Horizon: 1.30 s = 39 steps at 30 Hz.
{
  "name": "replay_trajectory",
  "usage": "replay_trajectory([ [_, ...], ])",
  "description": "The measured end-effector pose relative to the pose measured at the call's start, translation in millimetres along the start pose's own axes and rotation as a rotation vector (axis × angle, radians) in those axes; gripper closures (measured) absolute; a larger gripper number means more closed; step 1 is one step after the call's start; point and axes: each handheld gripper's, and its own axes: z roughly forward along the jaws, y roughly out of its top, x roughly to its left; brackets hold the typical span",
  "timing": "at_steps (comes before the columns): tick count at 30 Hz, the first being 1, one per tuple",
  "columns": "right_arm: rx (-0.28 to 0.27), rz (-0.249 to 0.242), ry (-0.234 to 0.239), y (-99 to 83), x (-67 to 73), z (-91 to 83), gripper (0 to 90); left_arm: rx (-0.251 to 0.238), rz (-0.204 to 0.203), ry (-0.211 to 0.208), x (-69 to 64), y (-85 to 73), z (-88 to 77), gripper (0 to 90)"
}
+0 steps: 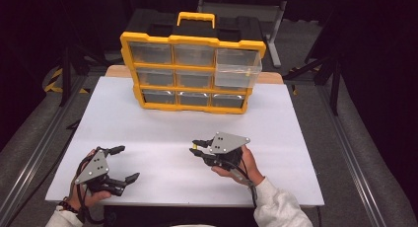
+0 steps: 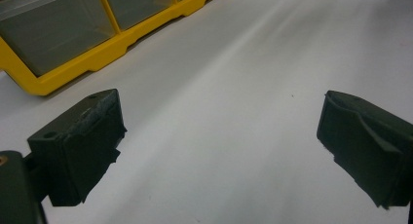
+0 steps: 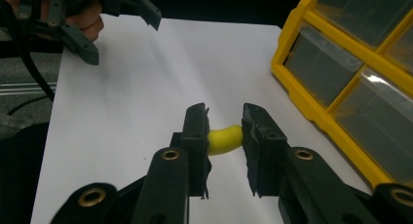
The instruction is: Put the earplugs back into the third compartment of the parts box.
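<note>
At the near left of the white surface (image 1: pixel 162 133), the left gripper (image 1: pixel 122 164) rests in the person's left hand (image 1: pixel 84 195), its grey three-cornered plate on top. Its fingers (image 2: pixel 80 146) stand wide apart with nothing between them; in the left gripper view bare surface lies between the two black pads, and a yellow corner of the organizer shows at the upper left.

At the far middle of the surface stands a yellow organizer (image 1: pixel 192 71) with clear drawers in three rows and a yellow handle on top. Its top right drawer (image 1: pixel 238 69) is pulled out toward the near side, while the other drawers sit flush.

Near and right of centre, the right gripper (image 1: pixel 195 147) is held in the person's right hand (image 1: pixel 245 165), pointing left just above the surface. Its fingers (image 3: pixel 197 136) are closed on a small yellow piece (image 3: pixel 225 139), curved and smooth, pinched at both ends between the pads. What the piece is cannot be told. In the right gripper view, the organizer lies to the right and the left gripper at the upper left.
</note>
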Motion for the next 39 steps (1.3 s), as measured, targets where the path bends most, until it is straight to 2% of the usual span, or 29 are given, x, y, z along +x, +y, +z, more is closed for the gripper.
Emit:
replay_trajectory([
  [14, -0.052, -0.014, -0.058, 9.9, -5.5, -23.6, 73.0, 0.0, -0.001, 0.002, 0.0, 0.0, -0.1, 4.4],
  [30, -0.089, -0.027, -0.099, 17.4, -8.0, -40.3, 72.9, -0.005, 0.001, 0.01, 0.2, 0.2, -1.4, 4.2],
  [39, -0.123, -0.031, -0.146, 22.0, -13.5, -58.1, 72.9, -0.009, -0.005, 0.016, 0.4, 0.2, -1.2, 4.2],
])
